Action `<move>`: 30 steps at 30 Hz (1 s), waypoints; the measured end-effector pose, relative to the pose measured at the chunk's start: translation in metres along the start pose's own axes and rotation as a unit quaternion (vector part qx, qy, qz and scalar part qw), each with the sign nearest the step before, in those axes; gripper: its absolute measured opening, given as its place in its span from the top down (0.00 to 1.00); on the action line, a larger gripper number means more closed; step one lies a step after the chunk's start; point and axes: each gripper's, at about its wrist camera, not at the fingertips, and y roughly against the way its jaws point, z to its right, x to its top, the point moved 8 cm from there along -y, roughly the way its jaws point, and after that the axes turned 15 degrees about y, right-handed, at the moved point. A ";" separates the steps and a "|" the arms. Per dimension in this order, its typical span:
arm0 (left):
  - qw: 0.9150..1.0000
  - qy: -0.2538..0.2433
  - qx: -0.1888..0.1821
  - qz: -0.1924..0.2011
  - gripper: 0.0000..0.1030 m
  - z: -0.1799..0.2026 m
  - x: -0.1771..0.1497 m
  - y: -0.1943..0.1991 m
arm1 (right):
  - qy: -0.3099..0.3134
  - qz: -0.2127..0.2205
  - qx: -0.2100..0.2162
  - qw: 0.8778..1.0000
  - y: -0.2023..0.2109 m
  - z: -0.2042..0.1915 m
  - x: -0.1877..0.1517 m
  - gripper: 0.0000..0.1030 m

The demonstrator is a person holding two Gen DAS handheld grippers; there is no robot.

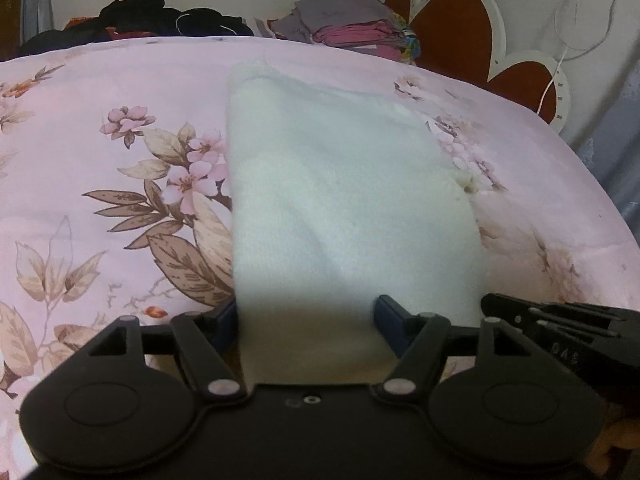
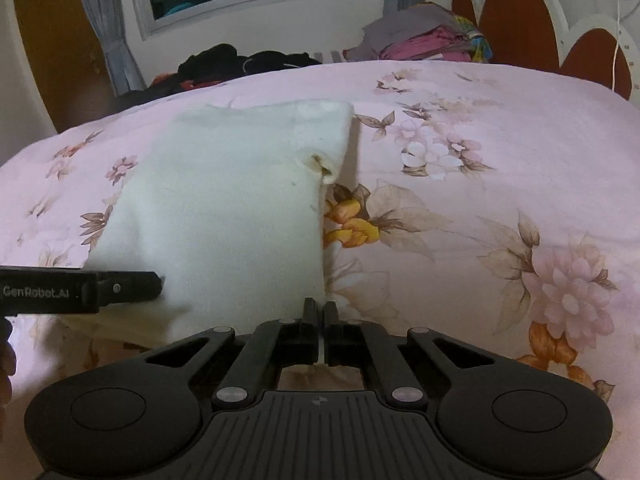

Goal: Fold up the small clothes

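Left wrist view: one white knitted garment (image 1: pixel 344 200) lies flat on a pink floral bedspread (image 1: pixel 100 160). The left gripper (image 1: pixel 306 316) hovers low over its near edge, fingers spread wide, cloth showing between them. At far right is the right gripper (image 1: pixel 560 332). Two clothes piles sit behind: one black pile (image 1: pixel 160 16), one grey-and-pink stack (image 1: pixel 348 24).

Right wrist view: the right gripper (image 2: pixel 320 312), level and low, pinches the garment's (image 2: pixel 224 200) near right corner, fingers nearly closed. The left gripper (image 2: pixel 132 286) reaches in sideways.
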 end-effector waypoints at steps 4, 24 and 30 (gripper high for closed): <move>1.000 0.014 0.005 -0.013 0.31 0.000 0.005 0.001 | -0.019 0.002 0.029 0.999 0.004 0.008 0.003 0.98; 0.995 0.090 0.008 0.041 0.24 -0.008 0.078 -0.010 | -0.070 0.052 0.040 0.995 -0.010 0.036 0.065 0.98; 0.995 0.096 0.007 0.037 0.22 -0.011 0.086 -0.021 | -0.065 0.061 0.032 0.995 -0.017 0.040 0.081 0.98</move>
